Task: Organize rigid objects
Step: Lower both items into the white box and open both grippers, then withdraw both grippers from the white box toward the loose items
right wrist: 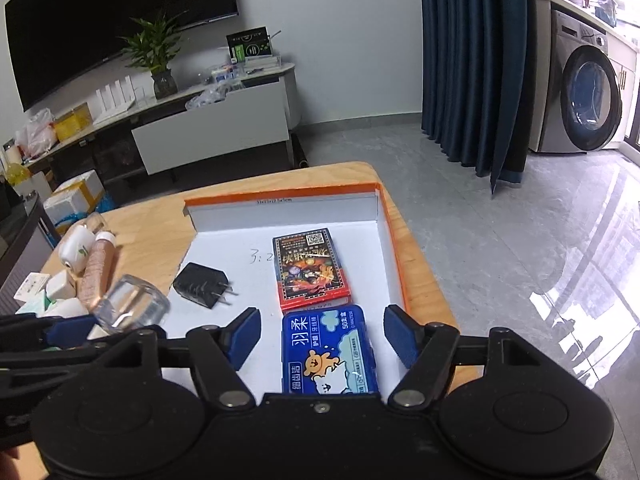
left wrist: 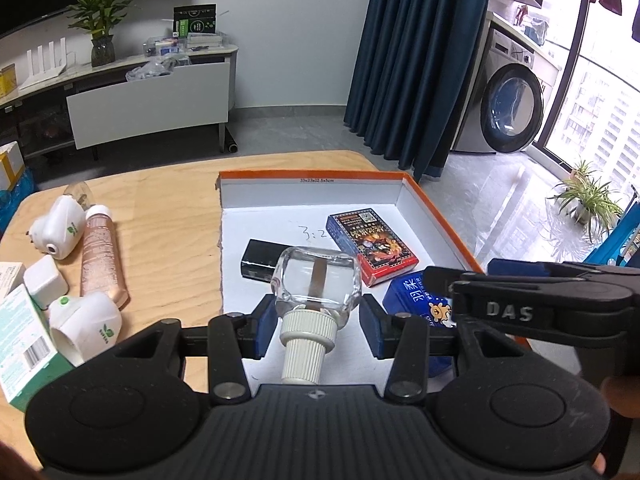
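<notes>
1. The left gripper point(left wrist: 318, 330) carries a clear glass bottle point(left wrist: 318, 282) over the near part of the orange-rimmed box lid point(left wrist: 436, 204). Its jaws are drawn in on the neck just above the ribbed white cap point(left wrist: 306, 340), the square body pointing forward.
2. The right gripper point(right wrist: 322, 340) holds nothing. Its jaws stand well apart on either side of the blue tin point(right wrist: 330, 350), which lies flat in the lid, and the blue pads do not touch it.
3. Also in the lid lie a red pack of cards point(right wrist: 310, 270) and a black plug adapter point(right wrist: 202, 284).
4. The bottle looks thick-walled, so likely heavy for its size, stiff, smooth and breakable. The ribbed cap or the neck gives the surest hold; the glass faces would slip.
5. Setting it down calls for a gentle lowering onto bare white floor, clear of the adapter.
6. White plug-in devices point(left wrist: 86, 324) and a pink tube point(left wrist: 100, 254) wait on the wooden table point(left wrist: 168, 216).
</notes>
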Available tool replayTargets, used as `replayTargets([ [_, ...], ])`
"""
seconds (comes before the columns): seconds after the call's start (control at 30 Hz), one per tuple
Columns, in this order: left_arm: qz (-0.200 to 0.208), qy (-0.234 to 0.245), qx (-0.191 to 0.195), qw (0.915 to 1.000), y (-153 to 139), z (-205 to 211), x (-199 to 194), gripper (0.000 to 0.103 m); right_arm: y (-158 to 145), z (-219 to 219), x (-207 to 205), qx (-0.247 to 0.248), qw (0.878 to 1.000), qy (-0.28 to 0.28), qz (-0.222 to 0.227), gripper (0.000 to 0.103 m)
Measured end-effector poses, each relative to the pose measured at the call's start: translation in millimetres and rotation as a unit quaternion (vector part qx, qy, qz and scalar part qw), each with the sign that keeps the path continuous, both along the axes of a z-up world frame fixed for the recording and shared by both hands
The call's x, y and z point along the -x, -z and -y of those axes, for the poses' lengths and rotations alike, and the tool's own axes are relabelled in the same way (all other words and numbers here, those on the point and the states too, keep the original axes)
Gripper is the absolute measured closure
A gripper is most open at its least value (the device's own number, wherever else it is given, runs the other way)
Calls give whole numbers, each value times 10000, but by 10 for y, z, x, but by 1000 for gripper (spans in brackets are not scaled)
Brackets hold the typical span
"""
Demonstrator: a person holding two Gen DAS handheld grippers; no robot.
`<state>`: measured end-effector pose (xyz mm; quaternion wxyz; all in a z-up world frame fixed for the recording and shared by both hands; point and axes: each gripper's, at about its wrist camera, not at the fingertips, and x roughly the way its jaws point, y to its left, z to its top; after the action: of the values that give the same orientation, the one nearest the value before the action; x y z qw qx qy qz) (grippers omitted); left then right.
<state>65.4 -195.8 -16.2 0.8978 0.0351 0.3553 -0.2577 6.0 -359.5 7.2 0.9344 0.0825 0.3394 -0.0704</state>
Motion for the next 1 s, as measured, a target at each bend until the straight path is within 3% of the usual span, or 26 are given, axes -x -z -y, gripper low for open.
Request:
replayTargets([
  [0.27, -149, 252, 71, 9995, 98, 191, -51, 56, -121, 102, 118, 58, 9993, 267, 267, 22],
  [0.3, -171, 285, 62, 9994, 112, 221, -46, 53, -129, 109, 129, 62, 9992, 281, 276, 22],
  [0.37, -141, 243, 67, 9996, 109, 231, -14, 31, -151, 107, 157, 73, 9991, 291, 295, 22],
  [0.53, 34, 193, 89, 9998, 7, 150, 99, 23, -224, 52, 238, 95, 9989, 271, 372, 22],
  [0.67, 105, -109, 93, 9998, -93, -21, 180, 18, -308, -55, 307, 76, 9989, 148, 433, 22],
  [1.0, 75, -1140, 15, 9934, -233, -764, 390, 17, -349, -595, 366, 17, 9983, -479, 342, 22],
])
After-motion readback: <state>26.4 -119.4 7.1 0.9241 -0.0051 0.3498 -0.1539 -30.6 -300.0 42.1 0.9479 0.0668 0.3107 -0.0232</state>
